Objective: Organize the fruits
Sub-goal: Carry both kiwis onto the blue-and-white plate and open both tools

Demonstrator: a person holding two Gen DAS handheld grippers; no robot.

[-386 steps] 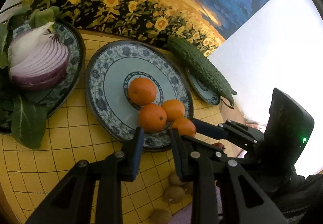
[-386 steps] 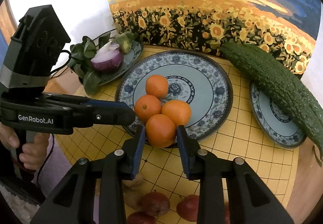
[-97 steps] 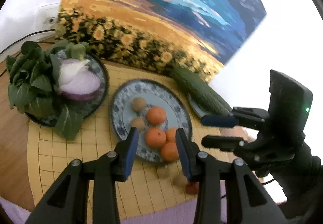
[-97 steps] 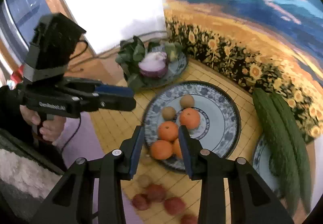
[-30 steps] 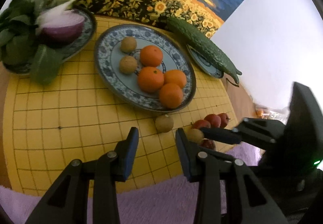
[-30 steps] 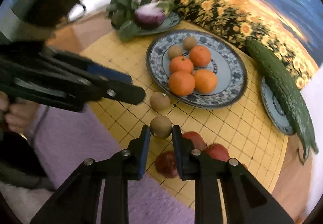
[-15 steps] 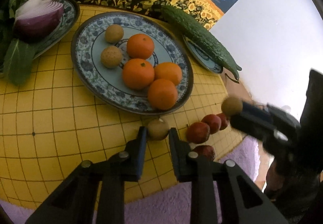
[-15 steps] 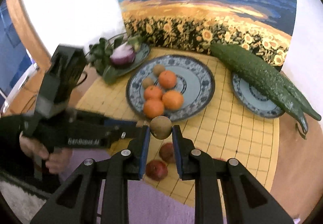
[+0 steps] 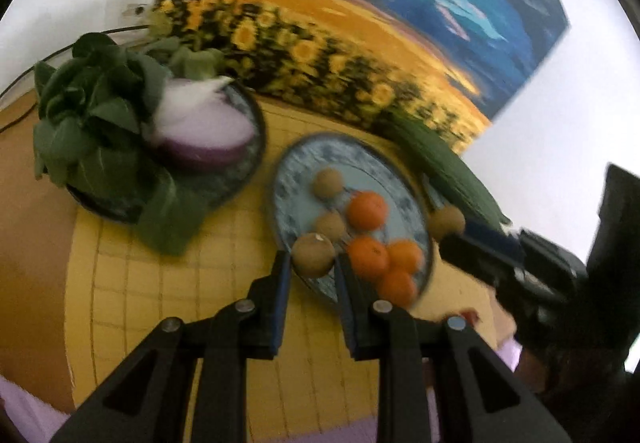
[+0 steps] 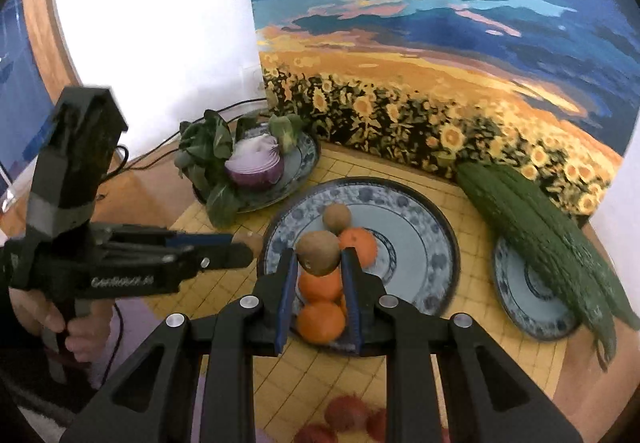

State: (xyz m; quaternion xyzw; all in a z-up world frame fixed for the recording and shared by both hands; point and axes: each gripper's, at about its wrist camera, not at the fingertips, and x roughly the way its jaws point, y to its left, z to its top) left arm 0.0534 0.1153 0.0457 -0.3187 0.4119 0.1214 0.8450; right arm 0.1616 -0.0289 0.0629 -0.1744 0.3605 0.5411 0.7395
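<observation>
left gripper (image 9: 313, 275): clamped on a longan (image 9: 313, 255) over the blue plate's (image 9: 288, 179) near rim | right gripper (image 10: 318, 277): pinching another longan (image 10: 318, 252) above the oranges (image 10: 320, 317)

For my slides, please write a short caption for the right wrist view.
Right gripper carries a small brown fruit above the large plate of oranges; left gripper approaches alongside.

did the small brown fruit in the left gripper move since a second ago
Yes. The small brown fruit lay on the yellow board before the fruit plate; now the left gripper holds it raised over that plate's near rim.
</observation>
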